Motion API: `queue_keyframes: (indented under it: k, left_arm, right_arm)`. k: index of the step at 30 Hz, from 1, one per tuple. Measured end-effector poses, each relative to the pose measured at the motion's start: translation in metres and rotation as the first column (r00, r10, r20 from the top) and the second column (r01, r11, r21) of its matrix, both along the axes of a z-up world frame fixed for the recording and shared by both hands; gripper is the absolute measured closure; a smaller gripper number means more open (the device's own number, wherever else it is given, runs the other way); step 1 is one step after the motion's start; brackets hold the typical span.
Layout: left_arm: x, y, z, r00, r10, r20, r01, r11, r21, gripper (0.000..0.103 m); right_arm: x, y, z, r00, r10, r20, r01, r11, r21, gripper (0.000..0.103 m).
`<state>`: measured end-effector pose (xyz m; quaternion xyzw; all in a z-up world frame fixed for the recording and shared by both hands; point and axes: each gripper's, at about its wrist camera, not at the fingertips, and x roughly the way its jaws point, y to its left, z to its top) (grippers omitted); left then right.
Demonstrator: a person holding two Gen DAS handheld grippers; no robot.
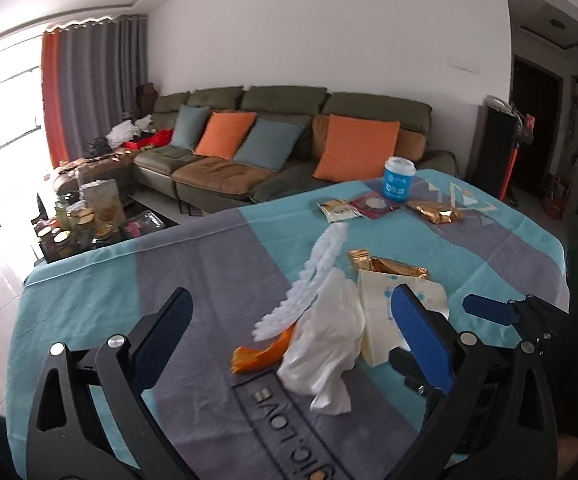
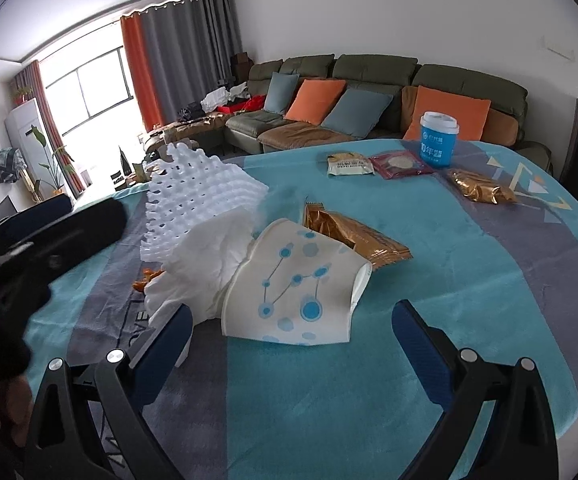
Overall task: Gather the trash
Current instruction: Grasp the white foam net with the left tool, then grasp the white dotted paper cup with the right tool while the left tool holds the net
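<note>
A pile of trash lies on the table: white foam netting (image 1: 321, 264) (image 2: 197, 196), a crumpled white tissue (image 1: 325, 340) (image 2: 205, 264), orange peel (image 1: 261, 354) (image 2: 147, 278), a flattened paper cup with blue dots (image 1: 381, 312) (image 2: 293, 288) and a gold wrapper (image 1: 389, 266) (image 2: 353, 236). My left gripper (image 1: 293, 320) is open around the tissue and peel. My right gripper (image 2: 293, 336) is open just before the flattened cup; it also shows in the left wrist view (image 1: 489, 308).
At the far end of the blue and grey tablecloth (image 1: 217, 264) (image 2: 469, 280) stand a blue lidded cup (image 1: 399, 178) (image 2: 439, 138), a cream packet (image 2: 349, 164), a red packet (image 2: 401, 164) and another gold wrapper (image 1: 437, 212) (image 2: 481, 188). A green sofa (image 2: 369, 88) stands behind.
</note>
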<state>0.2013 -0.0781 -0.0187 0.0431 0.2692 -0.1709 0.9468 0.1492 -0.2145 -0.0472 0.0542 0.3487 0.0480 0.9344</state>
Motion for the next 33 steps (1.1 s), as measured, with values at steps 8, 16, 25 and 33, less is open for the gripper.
queue_keyframes:
  k: [8,16,25,33]
  left_arm:
    - [0.034,-0.013,-0.01,0.999,-0.025,-0.036,0.024,1.0,-0.018,0.013]
    - [0.056,-0.01,-0.018,0.995,-0.041,-0.093,0.034,0.997,-0.075,0.046]
    - [0.06,-0.01,-0.025,0.989,-0.082,-0.125,0.069,0.992,-0.107,0.091]
    - [0.056,-0.003,-0.021,0.991,-0.071,-0.112,0.057,0.99,-0.126,0.093]
  right_arm:
    - [0.01,-0.003,-0.006,1.0,-0.006,-0.027,0.007,1.0,0.012,0.007]
    - [0.019,-0.004,-0.014,0.998,-0.007,-0.058,0.008,1.0,0.017,0.007]
    - [0.024,0.0,-0.019,0.996,0.003,-0.084,-0.003,1.0,0.004,0.007]
    - [0.028,0.004,-0.024,0.994,-0.003,-0.109,0.0,1.0,-0.029,0.007]
